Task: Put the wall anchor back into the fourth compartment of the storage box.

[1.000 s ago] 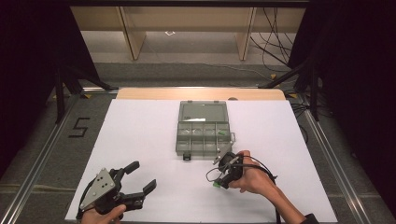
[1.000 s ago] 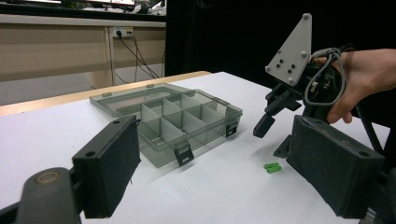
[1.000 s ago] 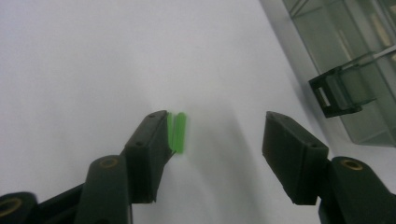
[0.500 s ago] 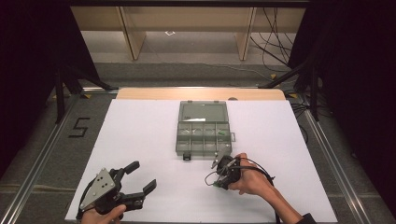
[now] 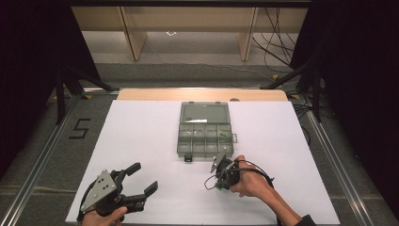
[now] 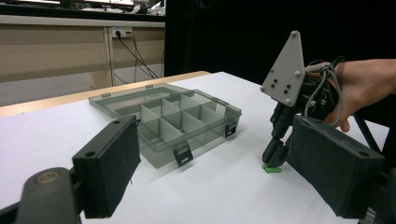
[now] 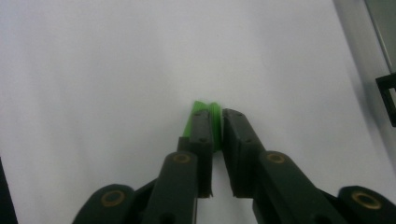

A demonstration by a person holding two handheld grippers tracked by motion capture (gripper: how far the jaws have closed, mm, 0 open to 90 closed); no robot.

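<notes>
Gripping the green piece (image 7: 211, 122) on the sheet (image 5: 141, 141), the right gripper (image 7: 215, 122) has just closed; lift straight up, then carry it to the open box (image 5: 205, 136). Left gripper (image 5: 141, 181) idles, jaws apart.

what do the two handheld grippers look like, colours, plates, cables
Both are black. The left gripper has broad flat foam-faced fingers and a grey three-cornered plate. The right gripper has narrower fingers with brass-coloured pivot rings, its own grey plate and a thin trailing cable.
</notes>
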